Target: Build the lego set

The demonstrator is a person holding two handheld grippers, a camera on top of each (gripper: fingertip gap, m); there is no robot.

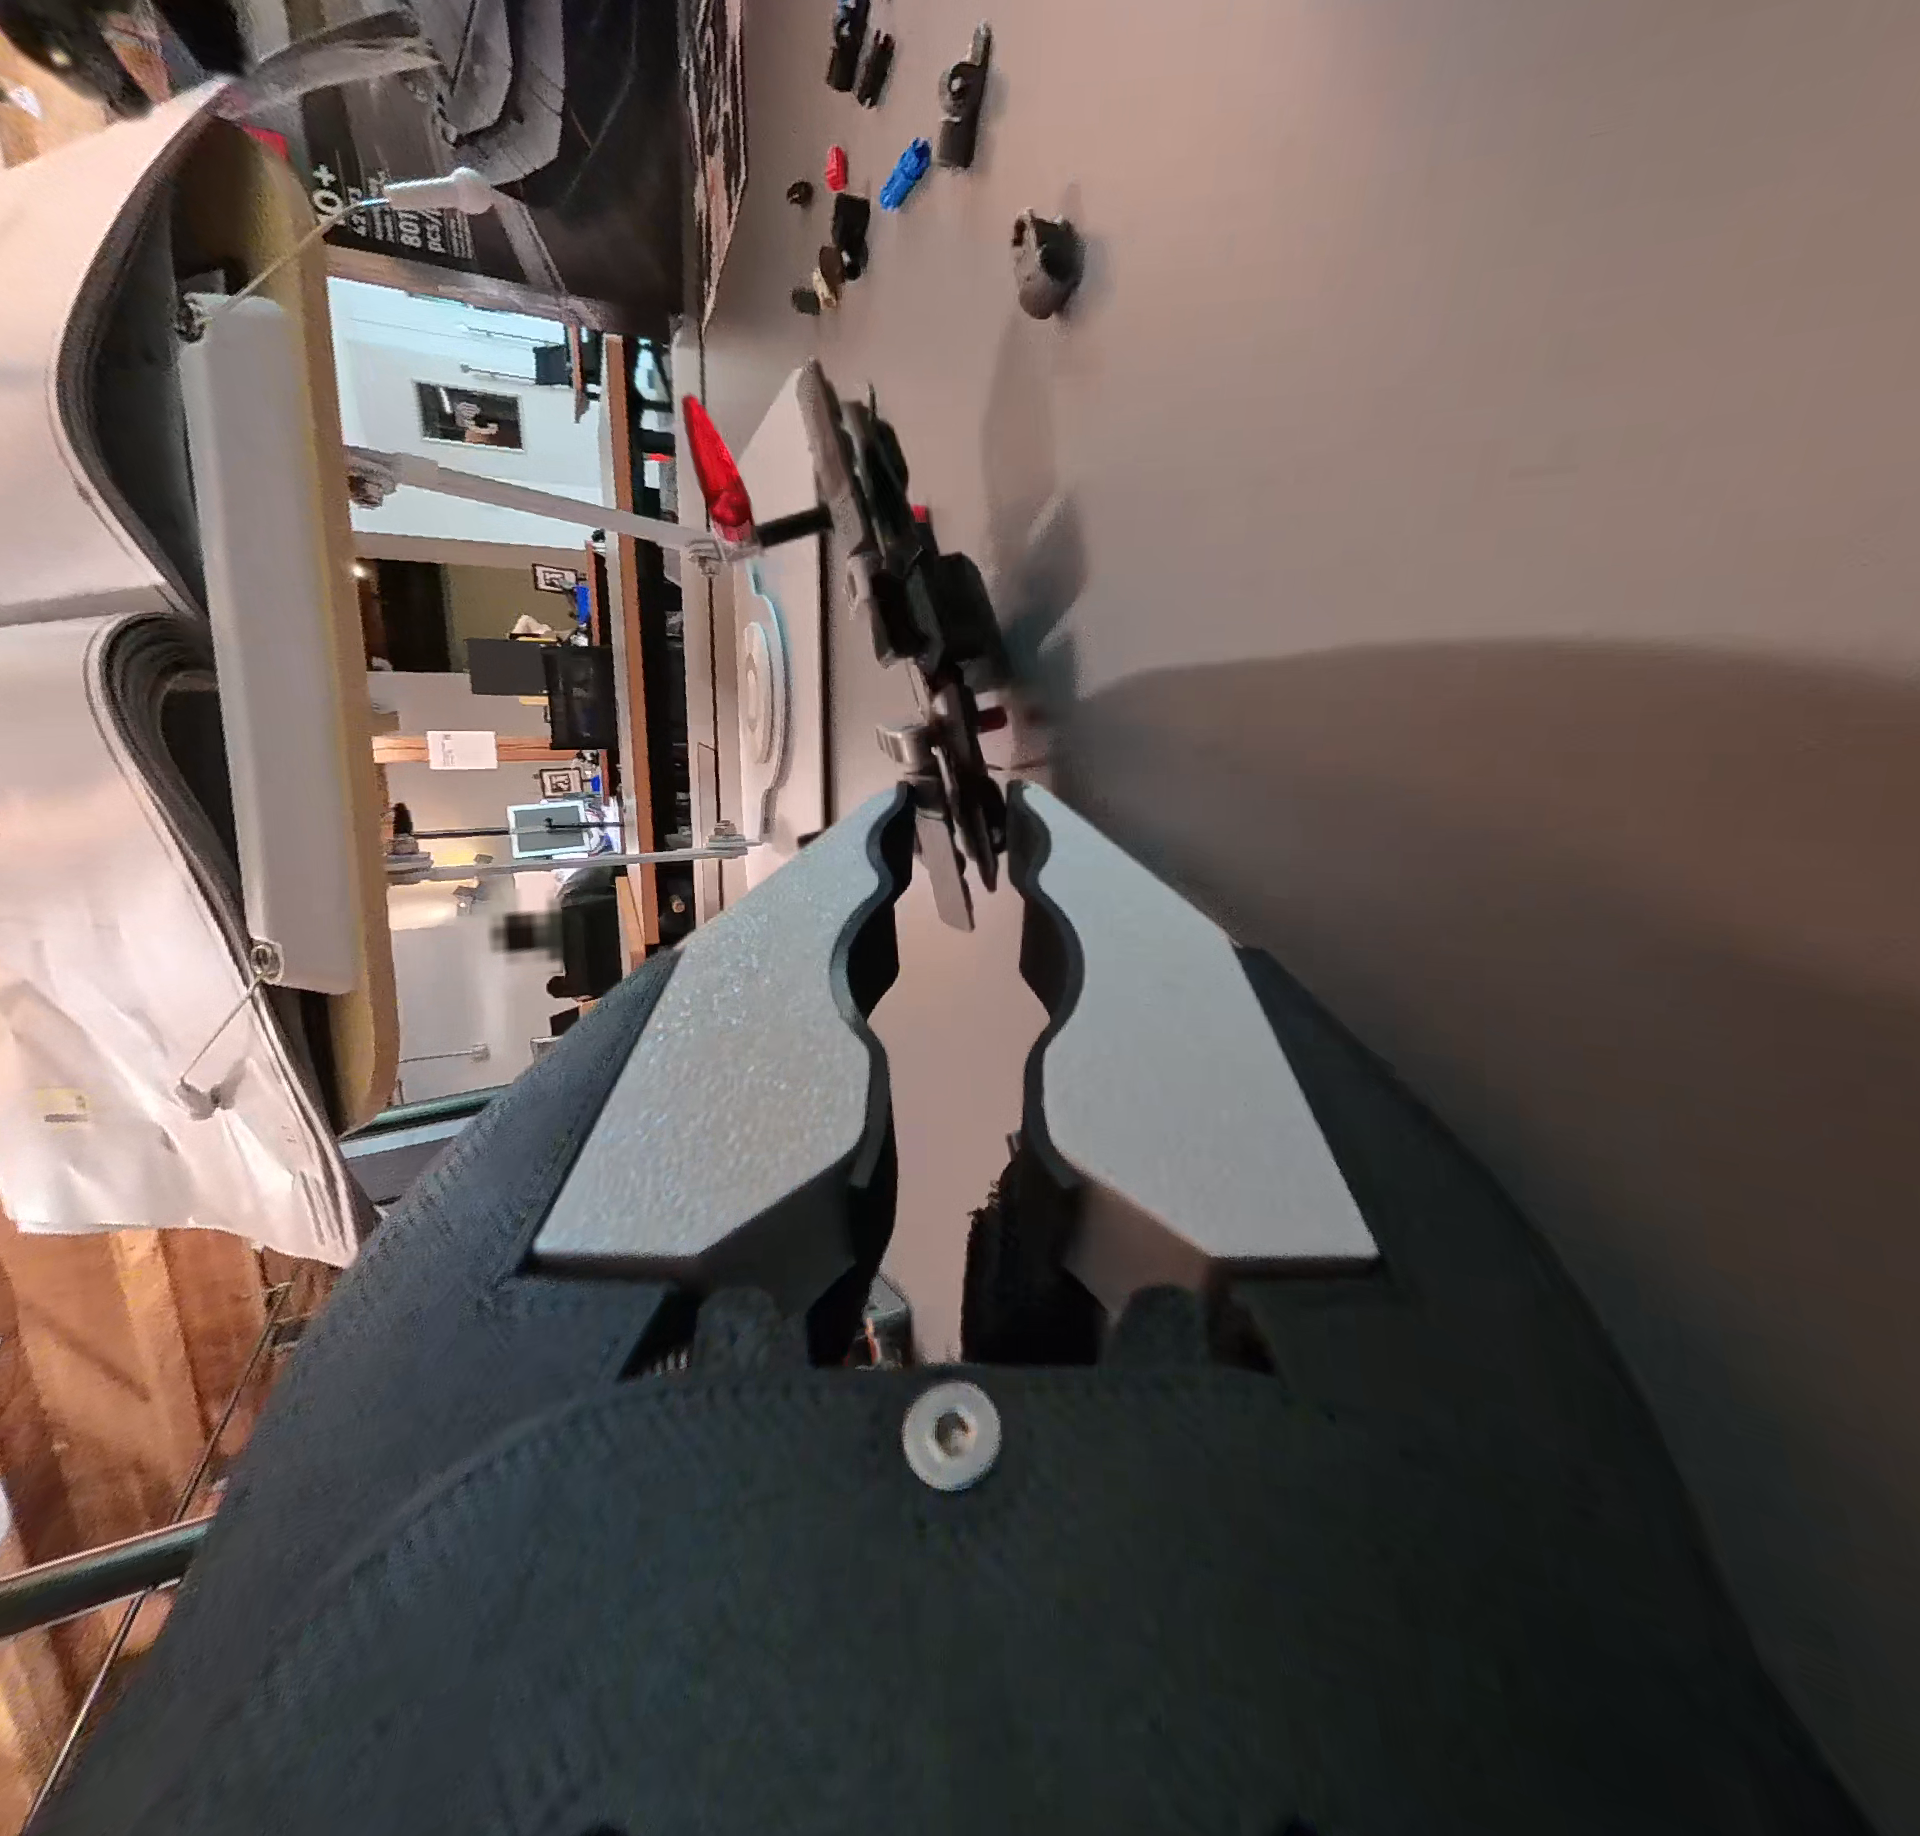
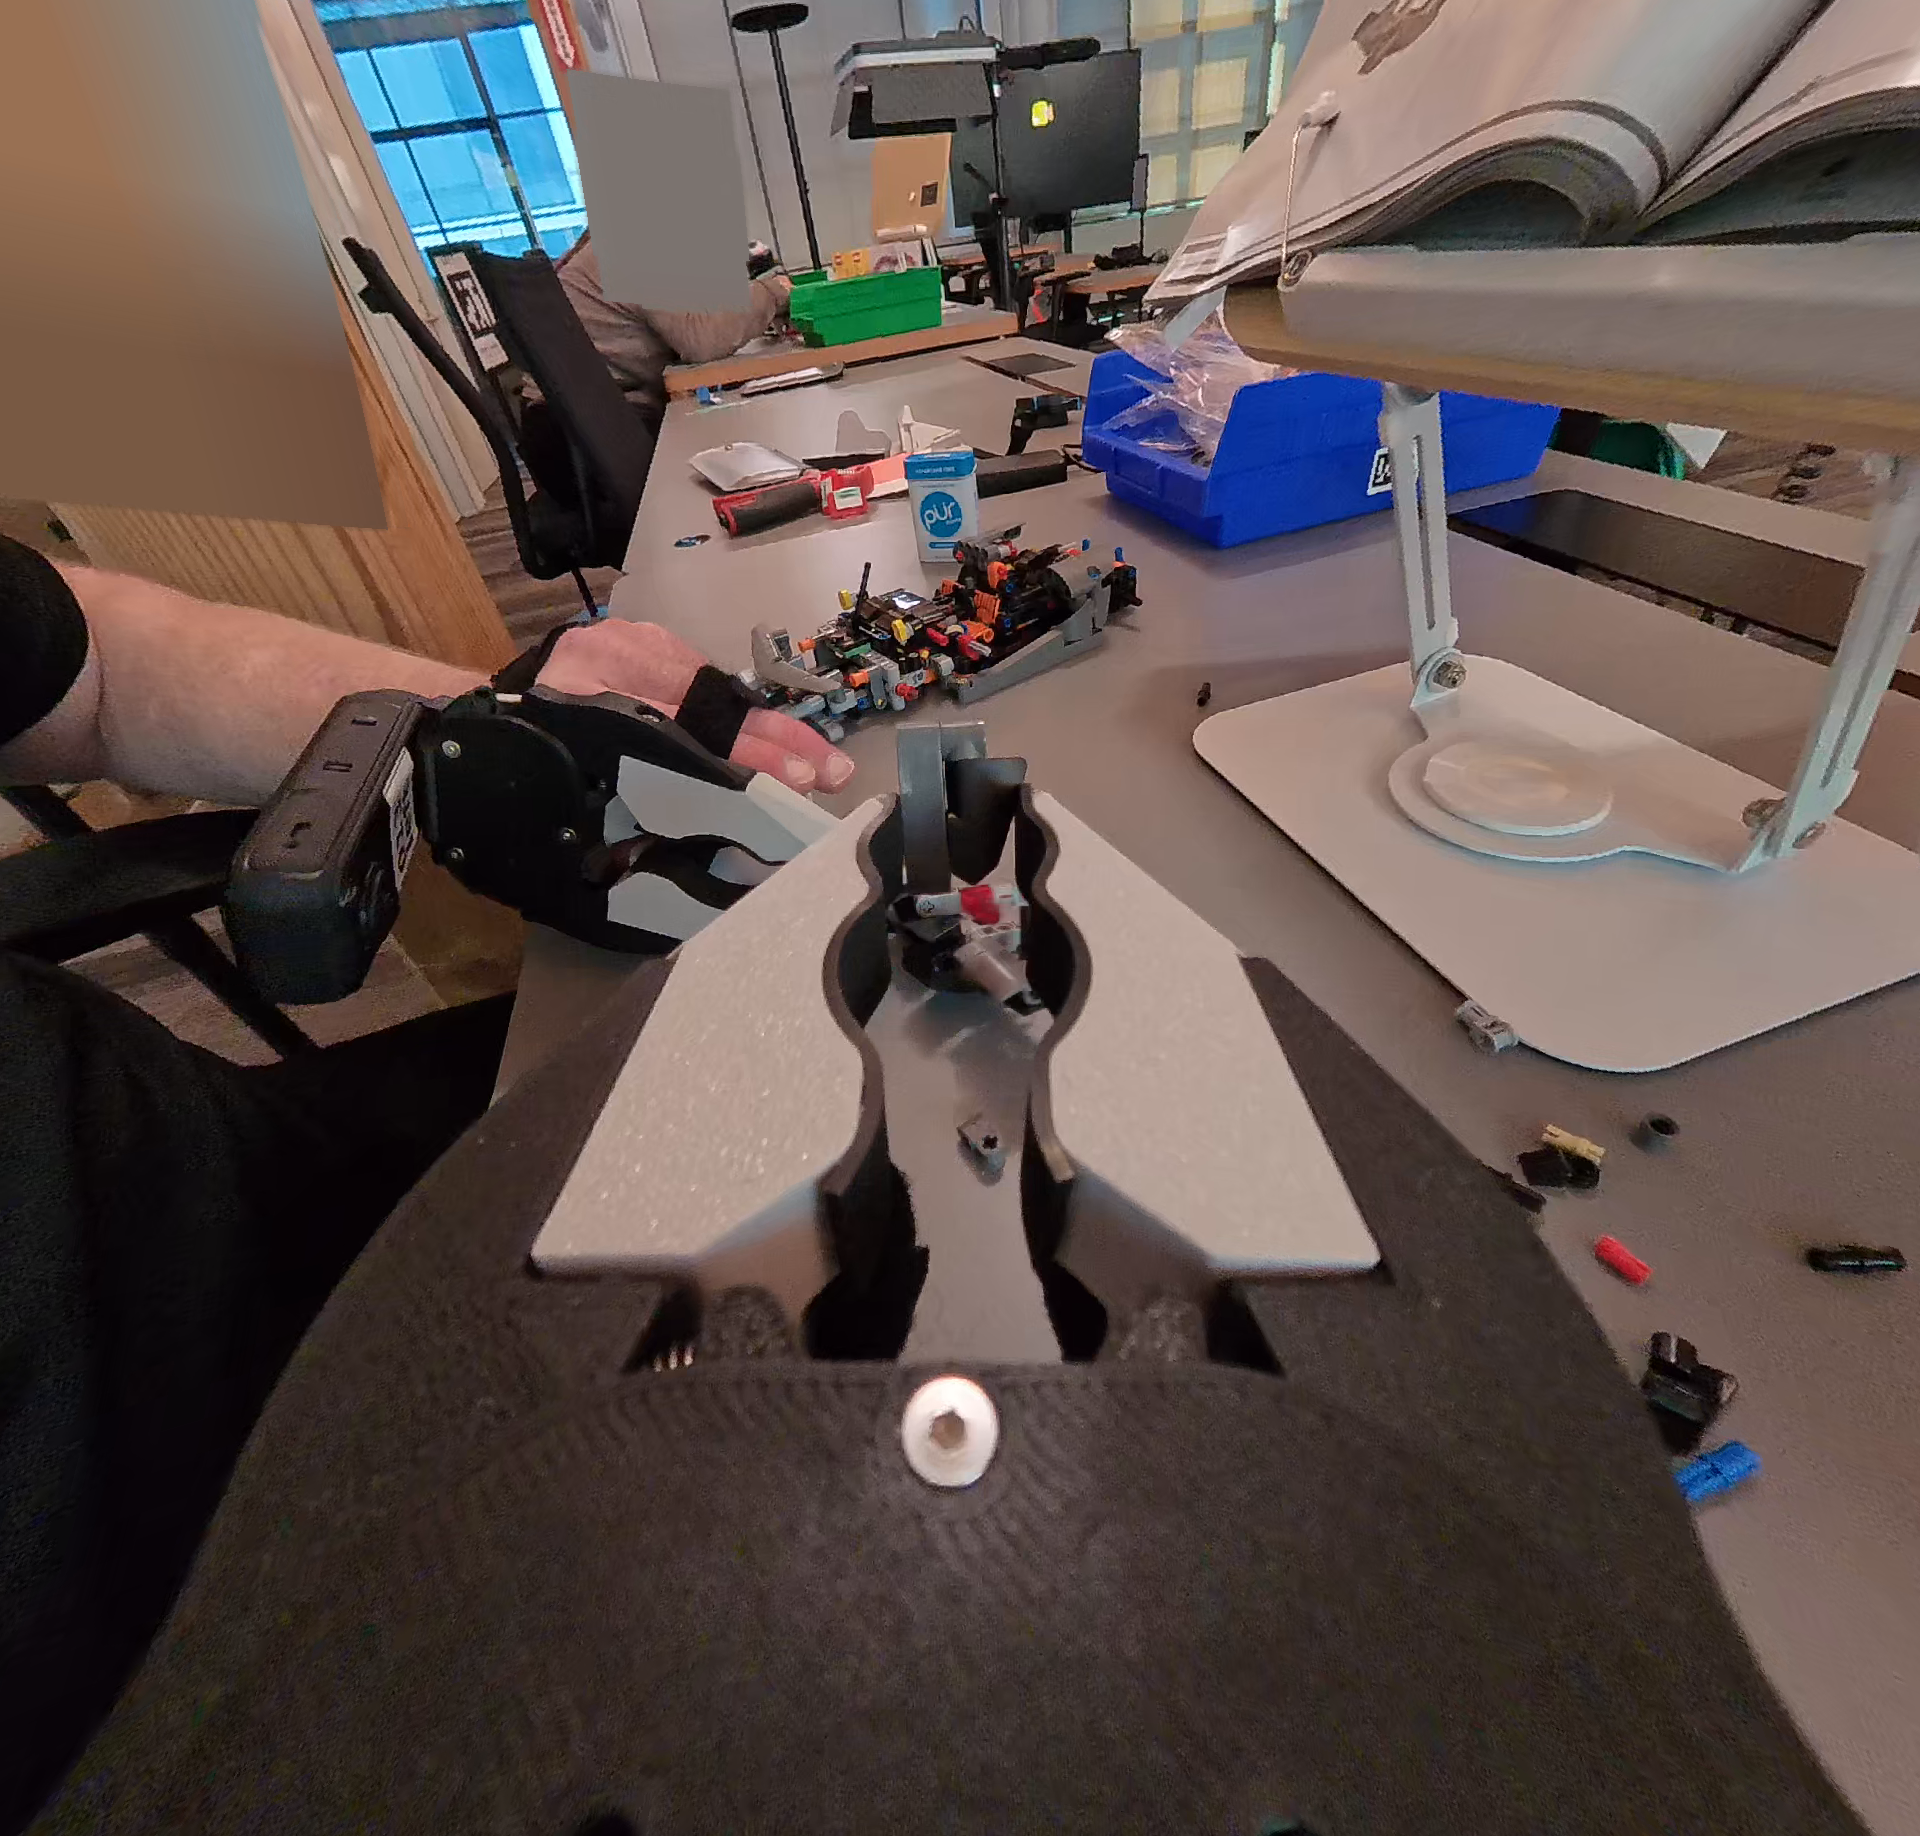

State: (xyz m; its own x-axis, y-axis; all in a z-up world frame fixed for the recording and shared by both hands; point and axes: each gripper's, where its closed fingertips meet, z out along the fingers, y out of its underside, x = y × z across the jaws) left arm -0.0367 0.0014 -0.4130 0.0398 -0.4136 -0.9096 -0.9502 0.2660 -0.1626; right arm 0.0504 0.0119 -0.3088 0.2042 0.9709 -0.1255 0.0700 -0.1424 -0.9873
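A small dark grey and black lego sub-assembly (image 1: 920,591) with a clear red cone (image 1: 719,467) on a black axle is just above the grey table (image 1: 1455,280). My left gripper (image 1: 958,822) is shut on its near end. In the right wrist view the same sub-assembly (image 2: 961,913) sits between my right gripper's (image 2: 956,812) fingers, which are shut on its upright grey parts. The left gripper (image 2: 727,851), in a person's hand, reaches in from the left; its tips are hidden. A larger lego chassis (image 2: 935,633) lies farther back.
Loose red (image 2: 1621,1258), blue (image 2: 1720,1471) and black (image 2: 1683,1381) pieces lie at the front right, also in the left wrist view (image 1: 904,176). A white book stand (image 2: 1558,913) holds an open manual (image 2: 1558,72). A blue bin (image 2: 1299,467) stands behind. The lego box (image 1: 582,124) stands nearby. About 15 cm separates my left fingertips from my right.
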